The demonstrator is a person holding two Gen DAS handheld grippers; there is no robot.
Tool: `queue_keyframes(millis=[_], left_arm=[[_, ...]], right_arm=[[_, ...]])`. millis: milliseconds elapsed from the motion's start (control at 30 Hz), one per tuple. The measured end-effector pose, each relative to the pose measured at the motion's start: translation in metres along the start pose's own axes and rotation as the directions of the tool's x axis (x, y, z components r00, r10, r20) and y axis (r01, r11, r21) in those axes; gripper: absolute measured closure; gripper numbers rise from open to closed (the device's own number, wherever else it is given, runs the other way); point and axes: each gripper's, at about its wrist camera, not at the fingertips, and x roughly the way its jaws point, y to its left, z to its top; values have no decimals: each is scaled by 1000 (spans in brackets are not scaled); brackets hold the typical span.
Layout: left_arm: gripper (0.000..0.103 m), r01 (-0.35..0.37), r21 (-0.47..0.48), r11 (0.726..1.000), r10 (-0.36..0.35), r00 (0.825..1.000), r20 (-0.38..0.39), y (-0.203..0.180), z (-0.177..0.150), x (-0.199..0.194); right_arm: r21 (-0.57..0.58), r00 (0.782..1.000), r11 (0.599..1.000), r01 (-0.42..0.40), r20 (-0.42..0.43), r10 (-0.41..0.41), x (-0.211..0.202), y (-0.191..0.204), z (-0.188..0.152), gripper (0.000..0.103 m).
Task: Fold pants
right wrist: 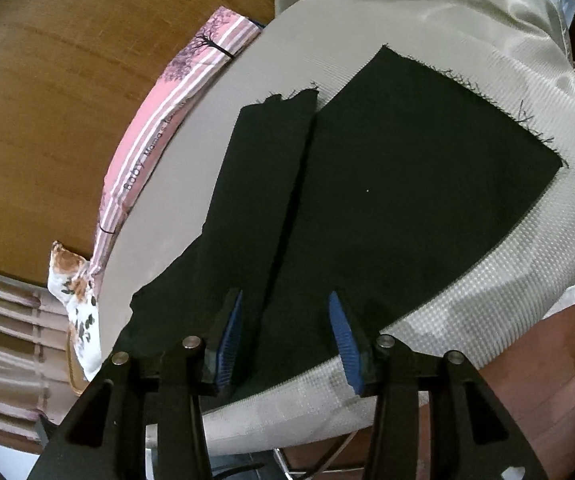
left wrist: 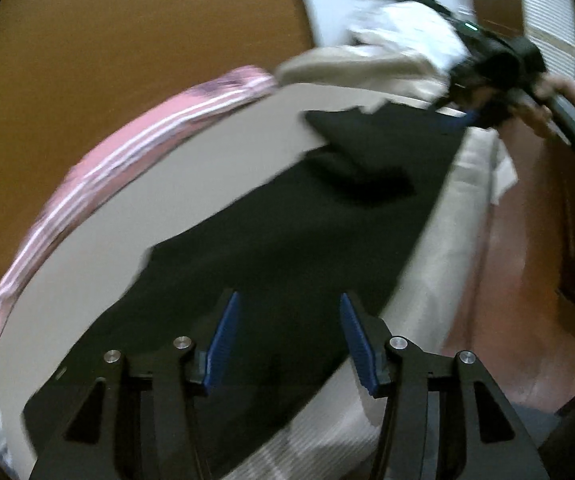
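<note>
Black pants [left wrist: 287, 232] lie flat on a beige-covered surface [left wrist: 127, 208]. In the right wrist view the pants [right wrist: 387, 184] show two legs side by side with frayed hems at the far end. My left gripper [left wrist: 289, 308] is open just above the dark cloth, holding nothing. My right gripper [right wrist: 285, 308] is open over the near end of the pants, holding nothing. The right gripper also shows in the left wrist view [left wrist: 471, 116] at the far end of the pants, held by a hand.
A pink striped cloth [right wrist: 159, 120] lies along the left edge of the surface, with a floral cloth [right wrist: 77, 300] below it. Crumpled beige fabric [right wrist: 427, 4] is bunched at the far end. Wooden floor [right wrist: 47, 100] surrounds the surface.
</note>
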Motion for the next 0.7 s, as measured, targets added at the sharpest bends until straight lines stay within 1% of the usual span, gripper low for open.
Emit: queue_keyframes(millis=[67,167,300,367,400,467,567,600,633,667,700], left_arm=[[50,48,44,998,-48,999,5,-21,17,15],[50,83,78,993,-84,996,8,-42,34,31],[50,117,55,992,-117,993,-7,-48,49,52],[50,110,51,993,-110,994,-14,-49,51,60],[50,111,51,993,-110,994,-19,-48,50,62],[50,108,45,993,-107,994,-29,-47,48,66],[50,117,14,993,-116,992,-42,-43,45,71],[50,123,5,992,-123,991,-44,-43,45,71],[50,131,-1,991,-131,990,-42,-42,44,71],[50,145,-5,989,-145,989,-35,-43,45,70],[50,150,-6,989,-150,988,-30,-43,46,70]], right_arm=[[5,999,999,-46,-13,46,3,0,-1,61],[-13,995,996,-89,-53,89,15,3,-4,61],[-7,982,989,-147,-125,145,40,9,-12,61],[-12,975,988,-155,-160,151,54,12,-14,61],[-17,975,989,-145,-172,140,62,14,-14,61],[-21,978,992,-125,-173,120,73,15,-12,61],[-12,976,989,-147,-164,143,83,19,-5,61],[-18,976,988,-151,-162,147,85,22,-2,67],[-18,975,988,-154,-164,150,86,24,-1,83],[-17,975,988,-154,-167,149,86,27,2,91],[-21,975,988,-152,-165,146,84,30,3,93]])
